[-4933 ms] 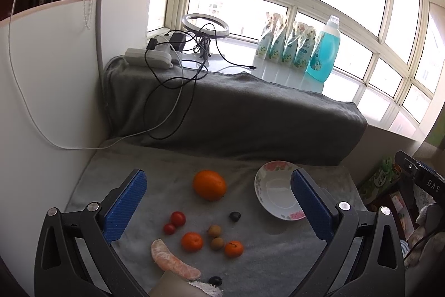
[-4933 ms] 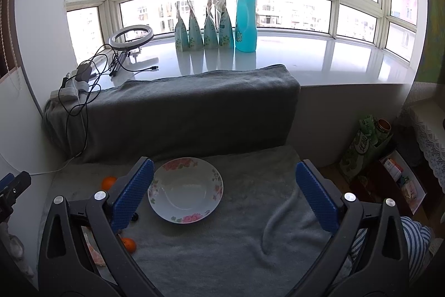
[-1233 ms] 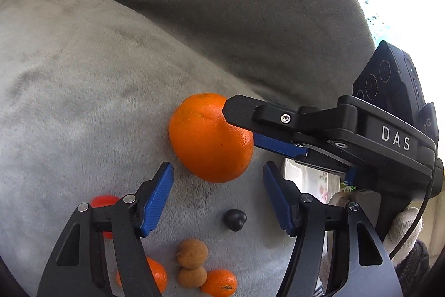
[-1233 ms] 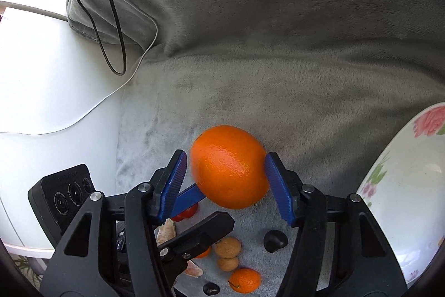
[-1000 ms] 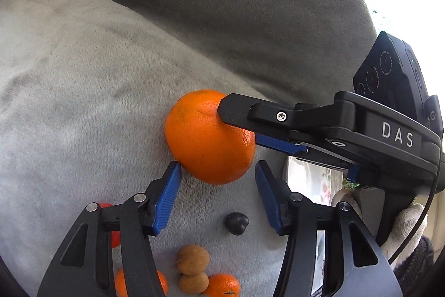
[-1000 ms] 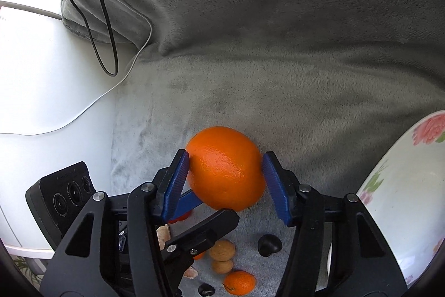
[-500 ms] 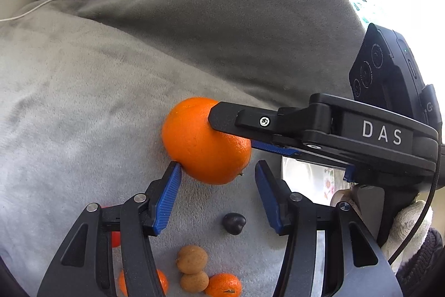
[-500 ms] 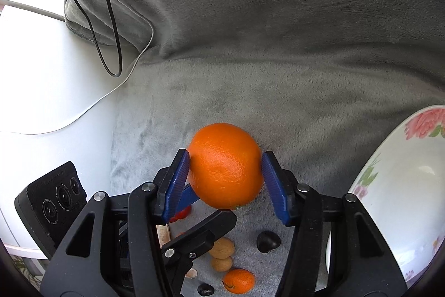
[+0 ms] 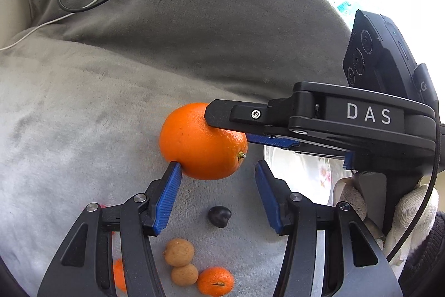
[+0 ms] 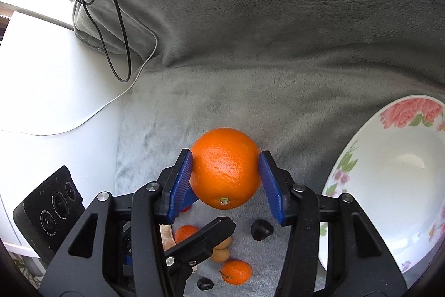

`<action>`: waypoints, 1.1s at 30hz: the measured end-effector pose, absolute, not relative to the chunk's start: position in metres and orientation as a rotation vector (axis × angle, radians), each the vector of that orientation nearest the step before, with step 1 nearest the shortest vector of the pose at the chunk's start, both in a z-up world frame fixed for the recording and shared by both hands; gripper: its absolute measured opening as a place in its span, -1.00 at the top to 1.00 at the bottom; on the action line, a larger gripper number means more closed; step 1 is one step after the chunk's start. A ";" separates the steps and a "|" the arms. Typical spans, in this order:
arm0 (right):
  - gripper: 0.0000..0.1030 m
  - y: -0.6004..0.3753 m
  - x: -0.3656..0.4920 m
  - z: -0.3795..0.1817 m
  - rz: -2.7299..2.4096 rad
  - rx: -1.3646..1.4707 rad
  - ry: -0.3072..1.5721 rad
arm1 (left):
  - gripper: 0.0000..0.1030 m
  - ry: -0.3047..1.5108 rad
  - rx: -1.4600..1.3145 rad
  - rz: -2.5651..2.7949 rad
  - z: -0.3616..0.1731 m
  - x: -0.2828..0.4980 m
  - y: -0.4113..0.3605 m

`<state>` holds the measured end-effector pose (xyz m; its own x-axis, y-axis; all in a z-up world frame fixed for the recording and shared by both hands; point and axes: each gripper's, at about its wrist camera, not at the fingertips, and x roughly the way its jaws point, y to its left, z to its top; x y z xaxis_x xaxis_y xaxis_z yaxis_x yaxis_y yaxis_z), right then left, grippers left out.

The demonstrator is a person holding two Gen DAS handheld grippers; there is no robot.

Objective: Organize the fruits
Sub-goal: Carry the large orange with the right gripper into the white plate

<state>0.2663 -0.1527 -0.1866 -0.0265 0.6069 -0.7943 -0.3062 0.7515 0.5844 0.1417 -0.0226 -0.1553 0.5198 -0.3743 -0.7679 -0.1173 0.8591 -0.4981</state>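
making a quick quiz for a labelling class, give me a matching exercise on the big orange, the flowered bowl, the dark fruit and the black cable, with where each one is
Things:
1. big orange
2. flowered bowl
3. dark fruit
4. black cable

Places:
A. draped over the raised grey cushion
B. empty, at the right edge
C. between the right gripper's closing blue pads
D. on the grey cloth, below the orange

Pairs: 1-C, 2-B, 3-D, 4-A

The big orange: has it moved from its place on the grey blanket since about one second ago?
Yes. The big orange now sits between the closing right tool pads, lifted off the grey blanket, farther from the dark fruit below than before.
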 end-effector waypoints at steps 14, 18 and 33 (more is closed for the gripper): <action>0.08 -0.212 0.258 -0.163 0.690 0.314 1.371 | -0.03 1.010 -0.468 -0.233 -0.144 0.143 -0.070; 0.08 -0.234 0.254 -0.155 0.676 0.326 1.358 | -0.03 1.006 -0.450 -0.264 -0.139 0.142 -0.083; 0.09 -0.282 0.245 -0.156 0.599 0.390 1.363 | -0.03 1.031 -0.397 -0.349 -0.147 0.148 -0.129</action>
